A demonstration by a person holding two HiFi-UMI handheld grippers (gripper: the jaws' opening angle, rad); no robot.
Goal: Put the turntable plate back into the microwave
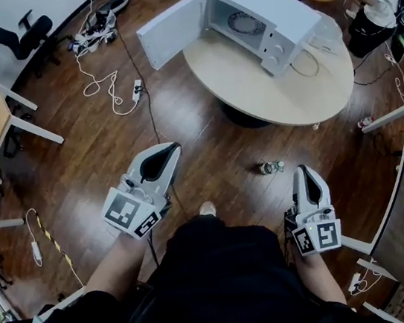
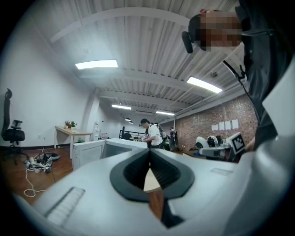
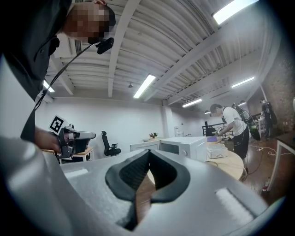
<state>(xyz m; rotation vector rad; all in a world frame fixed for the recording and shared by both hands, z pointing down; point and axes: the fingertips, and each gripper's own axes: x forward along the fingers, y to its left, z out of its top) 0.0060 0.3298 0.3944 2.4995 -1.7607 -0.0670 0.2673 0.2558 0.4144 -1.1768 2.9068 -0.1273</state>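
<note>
I wear a black top [image 1: 220, 282]; my left gripper [image 1: 172, 148] and right gripper [image 1: 303, 170] are white shells, black-padded, each bearing a square-marker cube [image 1: 131, 213].

The white microwave [image 1: 270, 11] stands upright on the round light-wood table [image 1: 266, 87]. Its door [image 1: 171, 30] is swung fully open to the left. A circular part [image 1: 245, 22] lies flat on the cavity floor; whether it is the turntable plate cannot be determined.

A round pale wooden bench [image 1: 283, 100] stands on the dark plank floor [image 1: 208, 148]; long strip lights [image 2: 96, 64] cross the white ribbed ceiling [image 2: 138, 41].
</note>
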